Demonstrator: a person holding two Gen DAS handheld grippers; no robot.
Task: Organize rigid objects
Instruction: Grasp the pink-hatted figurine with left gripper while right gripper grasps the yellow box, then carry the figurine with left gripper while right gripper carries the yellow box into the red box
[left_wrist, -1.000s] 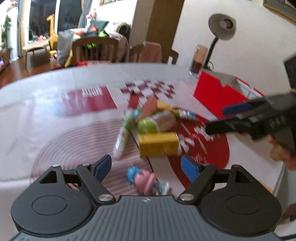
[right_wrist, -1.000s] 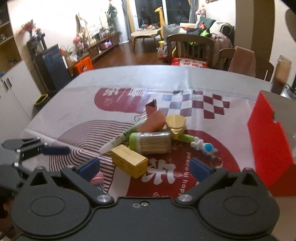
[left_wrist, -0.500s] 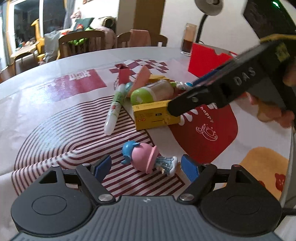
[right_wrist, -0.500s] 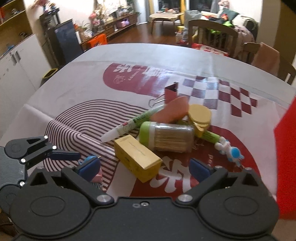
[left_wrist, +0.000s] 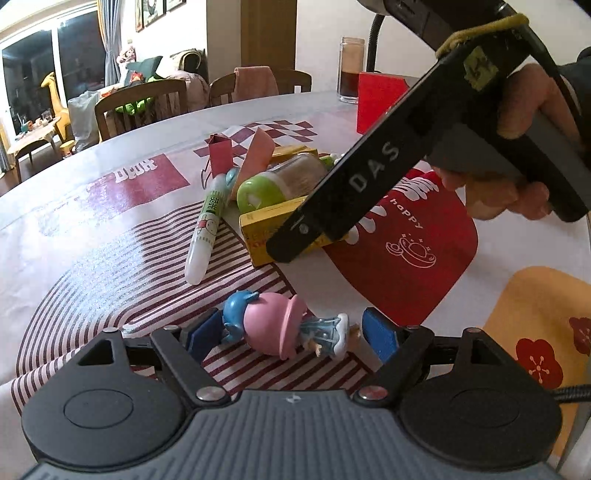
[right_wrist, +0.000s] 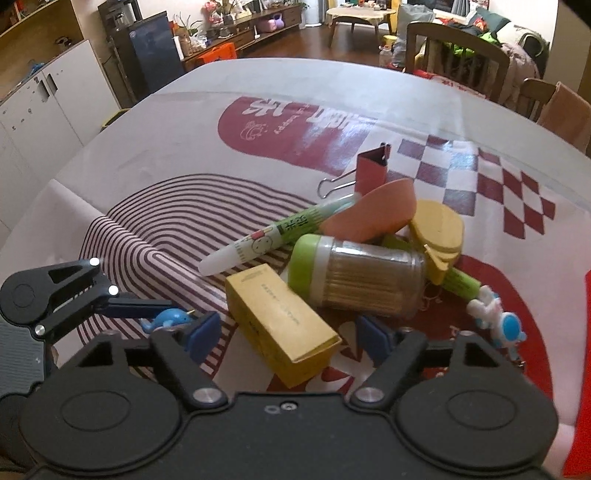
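Tilted down over the bench, the left hand-held gripper gapes around a toy figurine lying crosswise, while the right hand-held gripper, closing, straddles the lengthwise yellow box without touching it.

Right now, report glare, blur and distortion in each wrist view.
Left wrist view: sharp; fisheye bends the table edge; sheen on the tablecloth's red patch. Right wrist view: softer; white glare across the cloth's red lettering; edges curve, corners dark.

jar behind box
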